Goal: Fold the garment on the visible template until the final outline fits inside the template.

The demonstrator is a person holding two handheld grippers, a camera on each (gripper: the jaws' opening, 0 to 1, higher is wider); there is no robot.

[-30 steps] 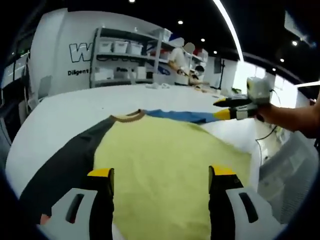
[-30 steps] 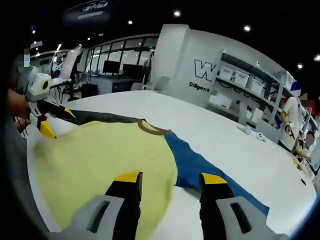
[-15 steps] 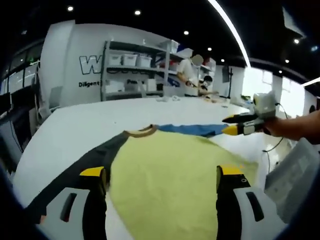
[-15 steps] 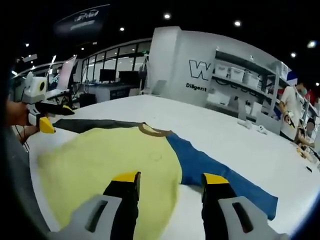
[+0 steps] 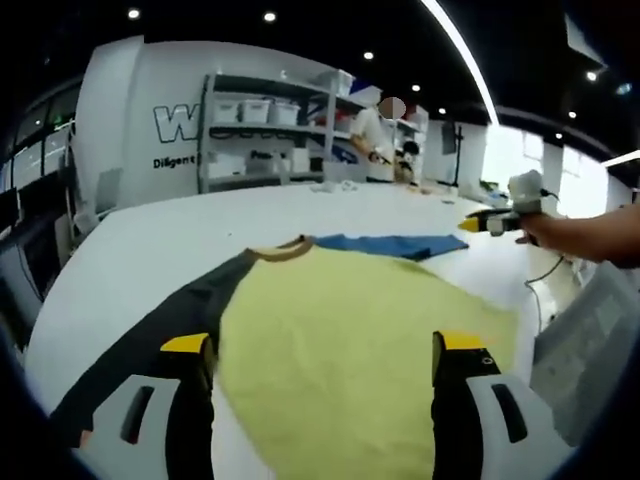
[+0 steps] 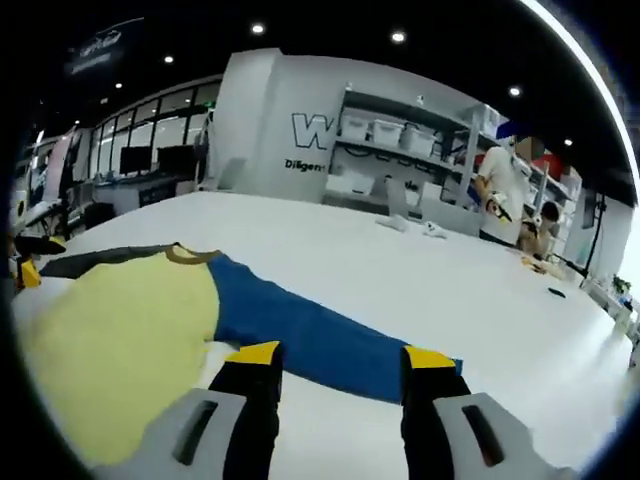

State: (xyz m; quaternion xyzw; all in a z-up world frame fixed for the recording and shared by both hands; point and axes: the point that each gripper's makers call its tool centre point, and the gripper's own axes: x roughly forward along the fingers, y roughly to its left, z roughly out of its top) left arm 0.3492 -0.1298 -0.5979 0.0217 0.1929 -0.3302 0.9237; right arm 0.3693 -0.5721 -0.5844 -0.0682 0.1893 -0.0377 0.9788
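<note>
White worktop (image 5: 150, 235) carries the work, with shelving (image 5: 265, 125) and a lettered wall behind it.

Left gripper view, left to right: the garment (image 5: 340, 330) lies flat and unfolded, a long-sleeved shirt with a dark sleeve (image 5: 150, 330) running toward the near left, a yellow body in the middle, a tan collar (image 5: 285, 248) at the far edge and a blue sleeve (image 5: 395, 244) stretched to the right. No template outline can be made out. The left hand-held gripper (image 5: 320, 350) hangs over the yellow body, jaws spread wide, holding nothing. The right hand-held gripper (image 5: 495, 220) sits at far right beyond the blue sleeve; its jaw state cannot be read there.

Right gripper view: the right hand-held gripper's jaws stand apart above the blue sleeve, empty.

Assessment: the fabric appears thin, light and limp; it should drape and wrinkle readily and may drag along the smooth worktop. Recommended hold is a pinch at the sleeve cuff or hem edge, catching one layer only.
</note>
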